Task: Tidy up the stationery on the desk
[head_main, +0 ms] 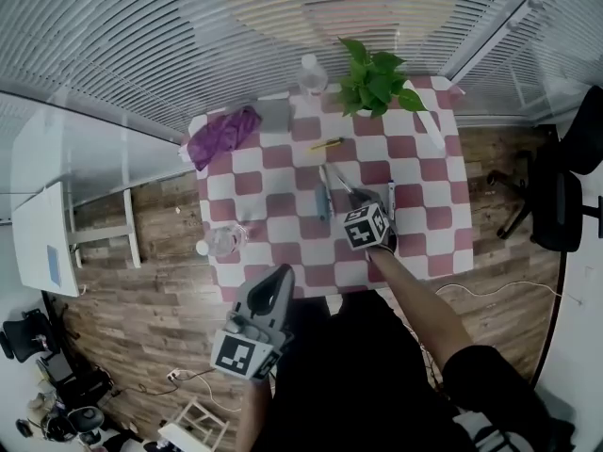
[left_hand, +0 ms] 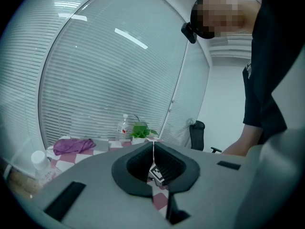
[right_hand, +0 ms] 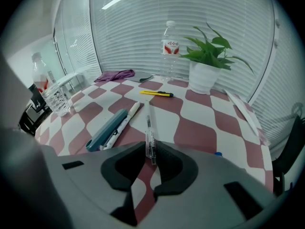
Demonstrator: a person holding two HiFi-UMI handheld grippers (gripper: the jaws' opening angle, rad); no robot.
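A clear pen (right_hand: pixel 149 140) lies on the checkered tablecloth (right_hand: pixel 205 132), and my right gripper (right_hand: pixel 151 152) is shut on its near end. In the head view this gripper (head_main: pixel 356 201) reaches over the table's middle, the pen (head_main: pixel 339 179) sticking out past it. Left of the pen lie a blue-grey pen case (right_hand: pixel 107 129) and a white marker (right_hand: pixel 125 120). Farther back sits a yellow pen (right_hand: pixel 156 94). My left gripper (head_main: pixel 280 279) hangs shut and empty off the table's near edge, jaws meeting (left_hand: pixel 153 149).
A potted plant (right_hand: pixel 205 66) and a water bottle (right_hand: pixel 170 46) stand at the table's far side, with a purple cloth (head_main: pixel 224 135) at the far left. A clear cup (right_hand: pixel 59 99) sits near the left edge. A long white strip (right_hand: pixel 243 109) lies at the right. An office chair (head_main: pixel 556 196) stands beside the table.
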